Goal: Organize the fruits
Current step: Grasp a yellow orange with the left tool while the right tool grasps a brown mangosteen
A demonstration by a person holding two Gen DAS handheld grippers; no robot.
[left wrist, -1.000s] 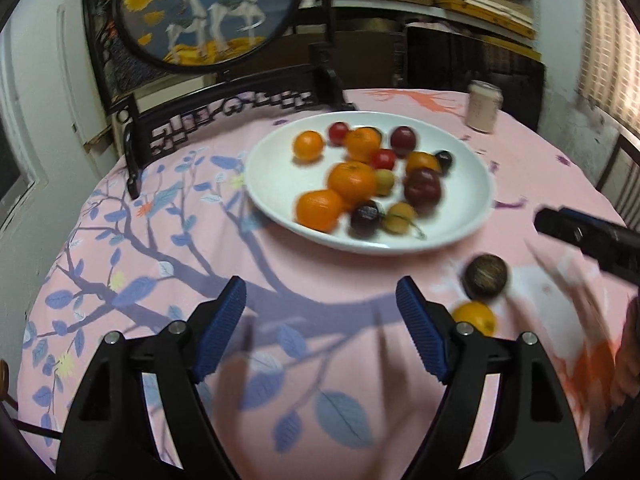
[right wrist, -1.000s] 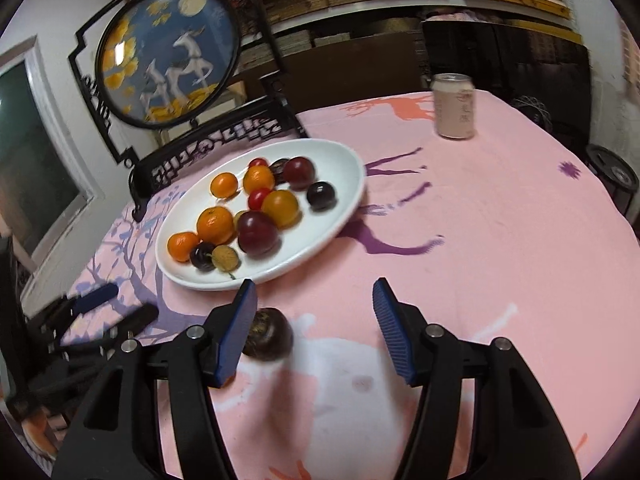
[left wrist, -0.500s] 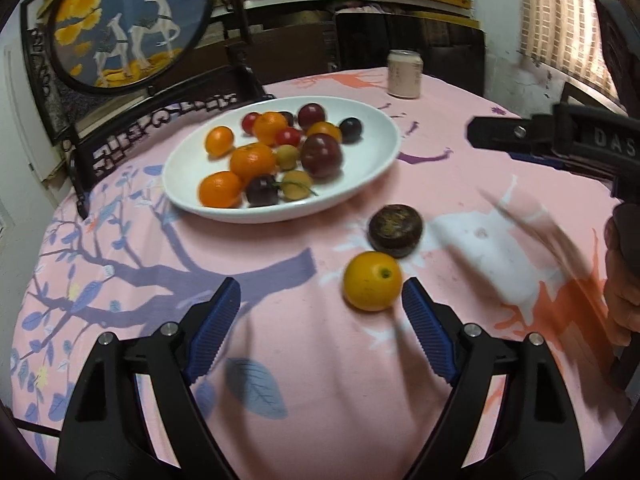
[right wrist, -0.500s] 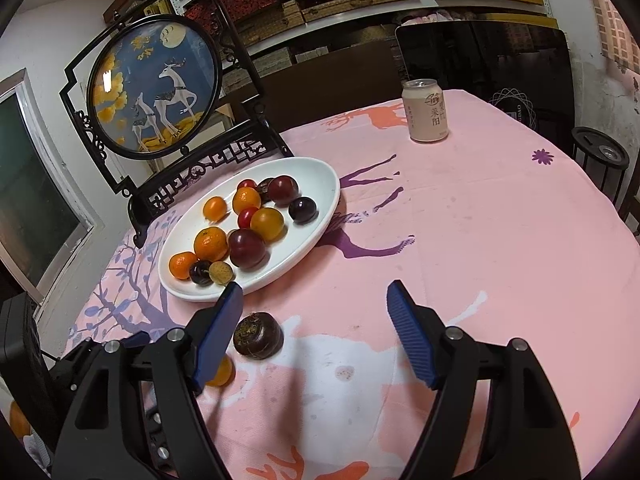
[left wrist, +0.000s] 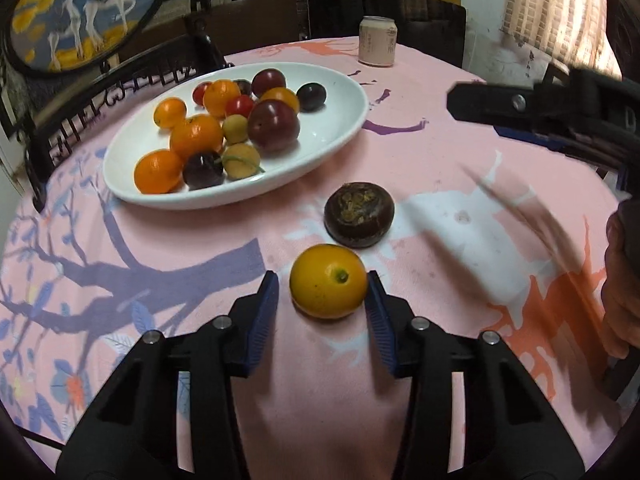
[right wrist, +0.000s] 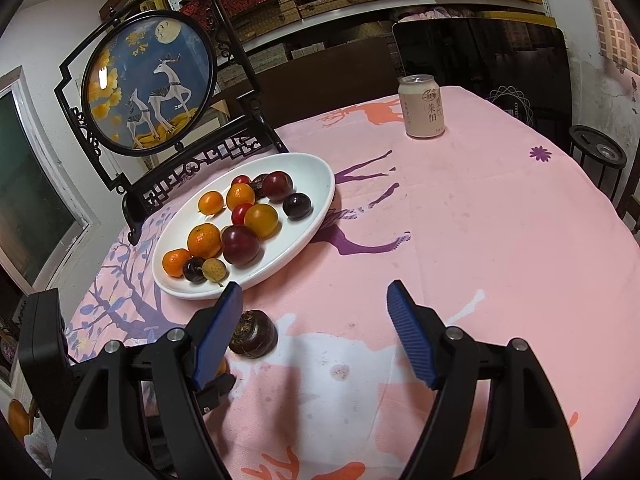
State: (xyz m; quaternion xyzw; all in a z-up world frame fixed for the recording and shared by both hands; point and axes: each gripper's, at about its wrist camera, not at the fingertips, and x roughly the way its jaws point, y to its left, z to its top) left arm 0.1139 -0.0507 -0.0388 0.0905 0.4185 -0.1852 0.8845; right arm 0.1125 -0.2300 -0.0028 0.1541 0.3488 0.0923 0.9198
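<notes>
Fruit occupies two zones on the pink printed tablecloth (right wrist: 500,240). At far left a round framed deer panel (right wrist: 150,80) stands on a black carved stand at the table edge. Just right of it, the white oval plate (left wrist: 336,128) holds oranges, dark red plums, small red fruits and two yellowish-brown fruits, grouped toward its left half. Nearer the camera and right of the plate, a dark brown flattened fruit (left wrist: 359,216) rests directly on the cloth, just beside a yellow-orange citrus (left wrist: 328,280). The left gripper (left wrist: 322,300) is partly open, blue pads bracketing the citrus: the right pad touches or nearly touches the fruit skin, the left pad shows a narrow gap, so no firm clamp is established. Contact on the right side cannot be confirmed. The right gripper (right wrist: 316,308) is spread wide and holds nothing; in the right wrist view its left pad stands just in front of the dark brown fruit, and bare cloth lies between the pads. Farther right, a pale drink can (right wrist: 422,106) stands upright near the far table edge, well apart from the plate.
</notes>
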